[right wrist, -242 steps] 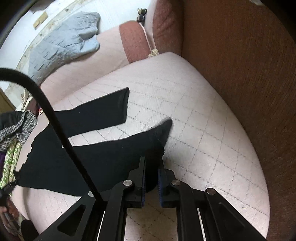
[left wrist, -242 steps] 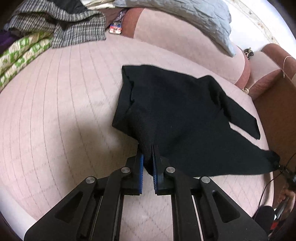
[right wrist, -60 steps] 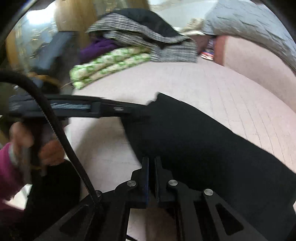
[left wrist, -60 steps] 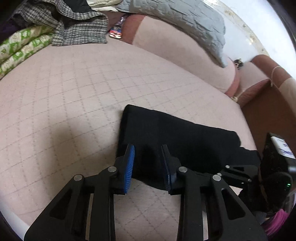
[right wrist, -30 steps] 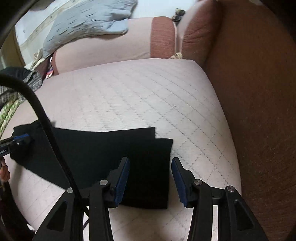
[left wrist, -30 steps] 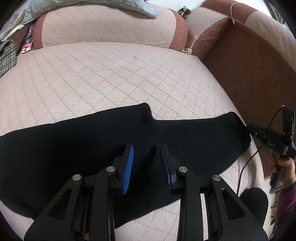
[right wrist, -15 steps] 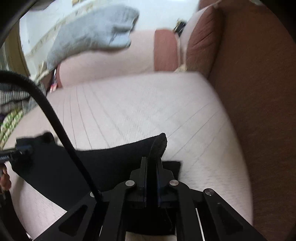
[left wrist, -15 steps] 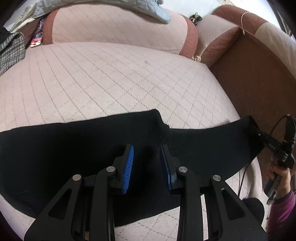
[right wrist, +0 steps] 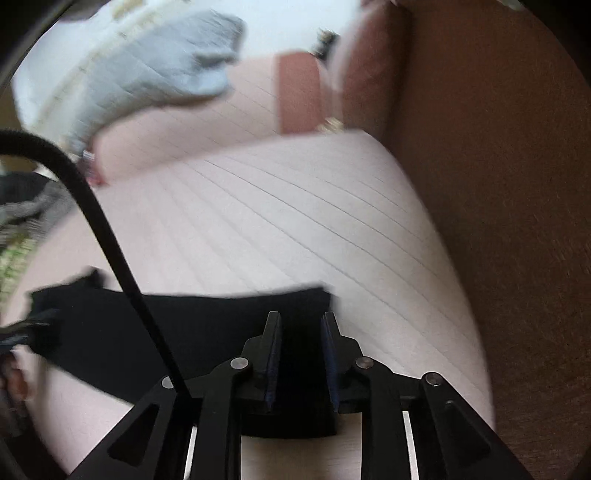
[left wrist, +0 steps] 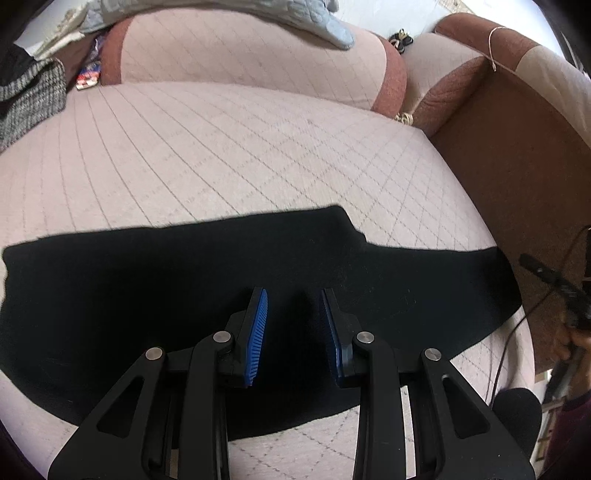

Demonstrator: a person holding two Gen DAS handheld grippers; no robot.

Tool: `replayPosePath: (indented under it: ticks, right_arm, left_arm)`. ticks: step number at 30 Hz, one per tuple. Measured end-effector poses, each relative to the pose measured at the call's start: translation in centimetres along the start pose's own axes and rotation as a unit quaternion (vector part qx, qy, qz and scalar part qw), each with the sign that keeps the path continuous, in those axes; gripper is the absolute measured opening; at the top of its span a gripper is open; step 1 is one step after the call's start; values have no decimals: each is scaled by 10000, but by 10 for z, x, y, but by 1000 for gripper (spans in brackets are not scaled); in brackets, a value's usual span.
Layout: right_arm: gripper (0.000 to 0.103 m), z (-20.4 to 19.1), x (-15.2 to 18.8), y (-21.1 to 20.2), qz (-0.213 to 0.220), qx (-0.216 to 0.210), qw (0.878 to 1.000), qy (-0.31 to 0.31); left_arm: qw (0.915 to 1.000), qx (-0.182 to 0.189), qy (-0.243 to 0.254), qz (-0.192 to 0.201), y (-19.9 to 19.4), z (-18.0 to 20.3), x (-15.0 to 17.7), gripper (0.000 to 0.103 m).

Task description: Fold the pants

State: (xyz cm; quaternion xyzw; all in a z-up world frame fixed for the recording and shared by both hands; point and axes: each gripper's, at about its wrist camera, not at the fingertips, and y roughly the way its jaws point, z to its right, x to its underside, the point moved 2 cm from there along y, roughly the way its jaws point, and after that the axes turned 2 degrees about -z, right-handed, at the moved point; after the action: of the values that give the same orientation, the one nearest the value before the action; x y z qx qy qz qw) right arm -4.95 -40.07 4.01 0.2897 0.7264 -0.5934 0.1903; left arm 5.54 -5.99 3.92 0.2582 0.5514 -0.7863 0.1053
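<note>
In the left wrist view, the left gripper has its two fingers spread apart, and nothing is held between the blue pads. The black pants lie flat on the pink quilted cushion, directly under and ahead of the fingers, and stretch as a long band to both sides of the tool. Their far edge has a step just beyond the right finger. Far ahead of the gripper stands the pink backrest with a grey quilted blanket over it. To the far left there is a checked grey cloth. On the right side the brown armrest rises, and near the right end of the pants a hand with a black tool is partly visible.

The right wrist view is blurred by motion. The right gripper also has its fingers parted, with no cloth pinched between them. The end of the pants lies under the fingers, and the band runs away to the left of the tool. A black cable crosses the view on the left. The cushion spreads ahead of the gripper, the brown armrest is on its right, and the grey blanket is far ahead to the left.
</note>
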Motion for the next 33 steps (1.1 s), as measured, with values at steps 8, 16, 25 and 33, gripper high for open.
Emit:
replayPosePath:
  ticks: [8,16,25,33]
  right_arm:
    - [41,-103,-27,35,-22,-1226,9922,-235]
    - [41,-180,-27,100,-516,-1524,9847,-667]
    - [26,-210,-34,164,-1018,-1155,9836,-934]
    - [9,-216,-37,176,-957,-989,9835,-1175]
  left_arm:
    - [9972,-627,71,407,-11,-4,-3,28]
    - [9947,-856,16,566,-4,-23,0,28]
    - [9952,-664,-538,470,-1,-58,5,28]
    - [9949,-705,-557,467,5,-57,4,28]
